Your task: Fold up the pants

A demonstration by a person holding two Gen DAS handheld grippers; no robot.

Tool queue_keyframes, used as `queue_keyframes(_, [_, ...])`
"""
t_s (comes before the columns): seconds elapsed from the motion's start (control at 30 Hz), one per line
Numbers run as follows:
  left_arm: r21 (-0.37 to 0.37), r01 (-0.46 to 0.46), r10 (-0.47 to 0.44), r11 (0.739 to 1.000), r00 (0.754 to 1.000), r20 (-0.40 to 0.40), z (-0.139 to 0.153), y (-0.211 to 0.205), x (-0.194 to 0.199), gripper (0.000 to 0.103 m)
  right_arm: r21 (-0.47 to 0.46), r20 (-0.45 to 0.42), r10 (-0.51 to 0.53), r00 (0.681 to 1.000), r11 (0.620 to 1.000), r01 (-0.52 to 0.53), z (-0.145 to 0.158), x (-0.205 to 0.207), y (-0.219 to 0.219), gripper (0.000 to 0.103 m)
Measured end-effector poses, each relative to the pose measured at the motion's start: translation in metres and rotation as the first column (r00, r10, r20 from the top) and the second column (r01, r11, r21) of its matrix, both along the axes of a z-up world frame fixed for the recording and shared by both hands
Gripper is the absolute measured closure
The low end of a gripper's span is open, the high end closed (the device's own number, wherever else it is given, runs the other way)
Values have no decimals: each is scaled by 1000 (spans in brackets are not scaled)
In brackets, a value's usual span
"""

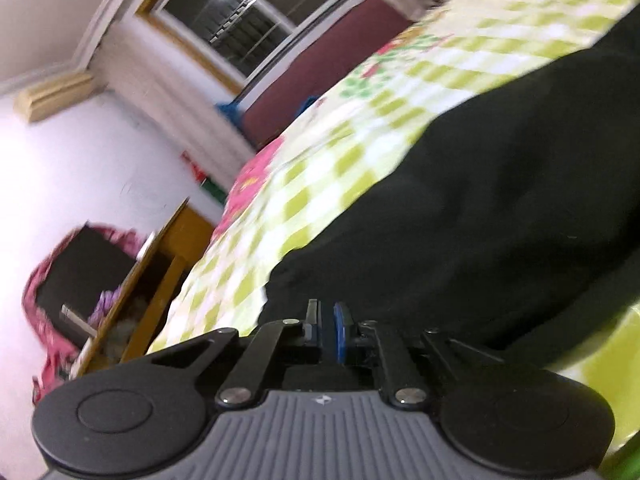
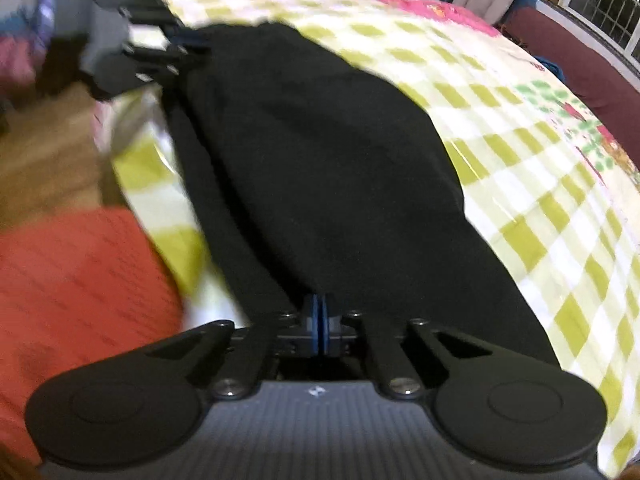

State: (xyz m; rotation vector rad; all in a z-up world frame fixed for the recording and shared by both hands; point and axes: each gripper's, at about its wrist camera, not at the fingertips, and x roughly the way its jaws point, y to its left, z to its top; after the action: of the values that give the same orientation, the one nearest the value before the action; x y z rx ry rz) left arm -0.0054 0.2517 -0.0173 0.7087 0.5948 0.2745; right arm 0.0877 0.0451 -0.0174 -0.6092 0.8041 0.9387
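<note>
The right gripper (image 2: 320,320) was pinched together on the near edge of the black pants (image 2: 320,152), its blue pads (image 2: 316,326) pressed nearly flush with cloth between them. The left gripper (image 1: 329,330) was likewise clamped on the pants (image 1: 480,208) at their far end, visible from the right wrist view (image 2: 188,46). The pants lay stretched on the green-checked bed (image 2: 520,128), their long axis running between the two grippers.
</note>
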Motion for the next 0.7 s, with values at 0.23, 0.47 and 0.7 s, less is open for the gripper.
queue_keyframes(0.23, [9, 117, -117, 993, 993, 20, 6, -21, -22, 72, 72, -37, 6, 999, 997, -3, -8, -16, 11, 101])
queue_keyframes(0.47, [-115, 453, -452, 884, 891, 31, 20, -112, -26, 51, -94, 198, -51, 979, 993, 70, -12, -17, -52, 86])
queue_keyframes(0.7, [-131, 646, -659, 752, 746, -100, -9, -212, -11, 50, -208, 248, -75, 966, 970, 129, -38, -14, -98, 82])
